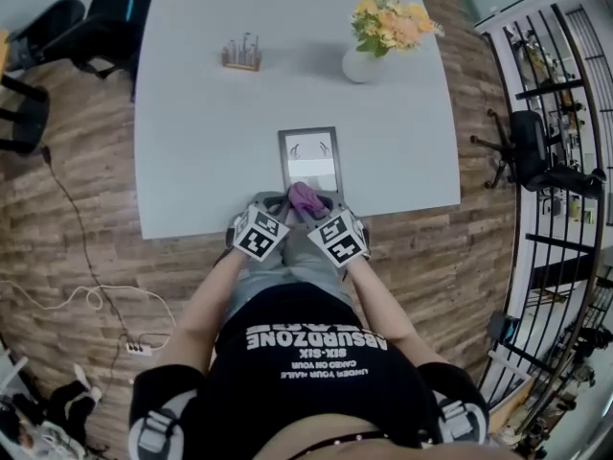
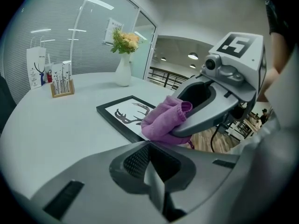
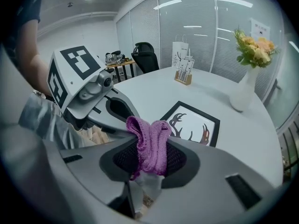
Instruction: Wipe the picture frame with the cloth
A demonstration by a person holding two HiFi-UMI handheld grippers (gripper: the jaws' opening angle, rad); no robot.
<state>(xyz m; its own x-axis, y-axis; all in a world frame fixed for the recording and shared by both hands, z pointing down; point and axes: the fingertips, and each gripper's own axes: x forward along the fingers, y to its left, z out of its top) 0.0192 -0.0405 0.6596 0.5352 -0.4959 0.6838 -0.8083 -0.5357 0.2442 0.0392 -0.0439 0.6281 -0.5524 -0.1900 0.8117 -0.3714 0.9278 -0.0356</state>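
The black picture frame point(image 1: 309, 158) with an antler print lies flat near the front edge of the grey table point(image 1: 211, 142). It also shows in the left gripper view point(image 2: 122, 112) and the right gripper view point(image 3: 191, 122). The purple cloth point(image 1: 305, 197) is bunched at the frame's near end. My right gripper point(image 3: 147, 171) is shut on this cloth point(image 3: 150, 143), which sticks up between its jaws. My left gripper point(image 2: 150, 171) sits just left of it with its jaws together and nothing in them. In the head view the left gripper point(image 1: 271, 209) and right gripper point(image 1: 321, 211) hang side by side over the table's edge.
A white vase of flowers point(image 1: 369, 56) stands at the back right of the table, a small wooden holder point(image 1: 242, 56) at the back left. A paper bag point(image 2: 36, 68) is farther back. Dark chairs point(image 1: 57, 36) stand left, a black railing point(image 1: 551, 113) right.
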